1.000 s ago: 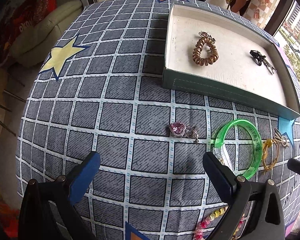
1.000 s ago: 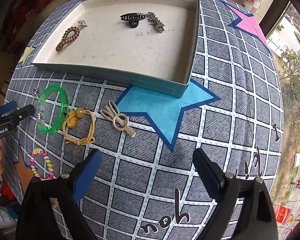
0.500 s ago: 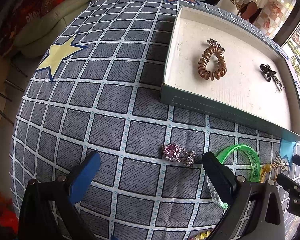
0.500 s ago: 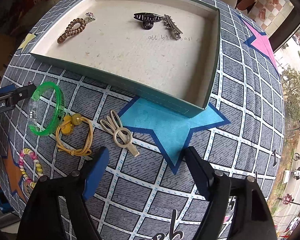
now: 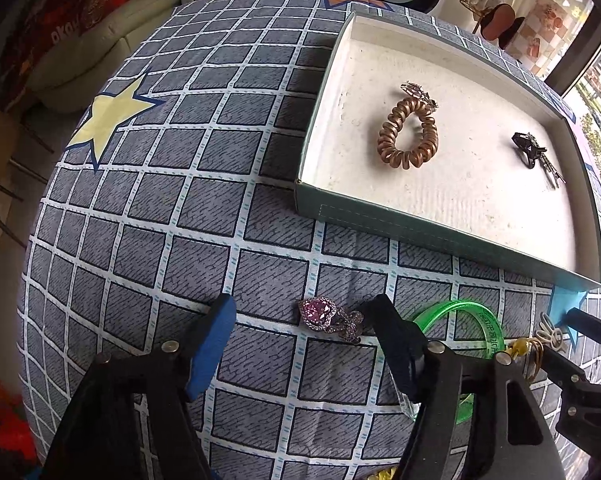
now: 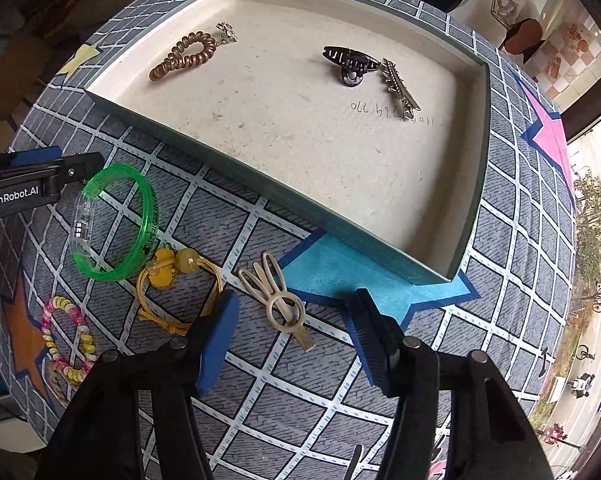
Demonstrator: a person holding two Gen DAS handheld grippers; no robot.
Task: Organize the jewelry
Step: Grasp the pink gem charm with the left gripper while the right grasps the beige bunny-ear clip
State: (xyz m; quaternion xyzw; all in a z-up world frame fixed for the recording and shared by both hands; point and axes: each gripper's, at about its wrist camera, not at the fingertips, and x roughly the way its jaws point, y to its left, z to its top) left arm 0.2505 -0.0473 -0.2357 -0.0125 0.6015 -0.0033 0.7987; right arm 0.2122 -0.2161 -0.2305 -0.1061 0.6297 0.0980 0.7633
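My left gripper [image 5: 304,340] sits wide around the pink heart pendant [image 5: 328,316], its dark finger almost touching it. My right gripper [image 6: 296,336] is equally wide over the bunny-ear clip [image 6: 278,300]. At nine to ten o'clock lie the yellow hair tie [image 6: 172,284], bead bracelet [image 6: 70,340] and green bangle [image 6: 114,222]. Further, at twelve, the tray [image 6: 474,184] already holds a coil tie [image 6: 182,56], black claw clip [image 6: 350,64] and silver barrette [image 6: 398,84]. Roughly a third done, I'd judge.

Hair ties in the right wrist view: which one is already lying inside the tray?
The bronze spiral hair tie, lying in the tray near its far left corner. The yellow elastic hair tie lies outside on the cloth, beside the green bracelet.
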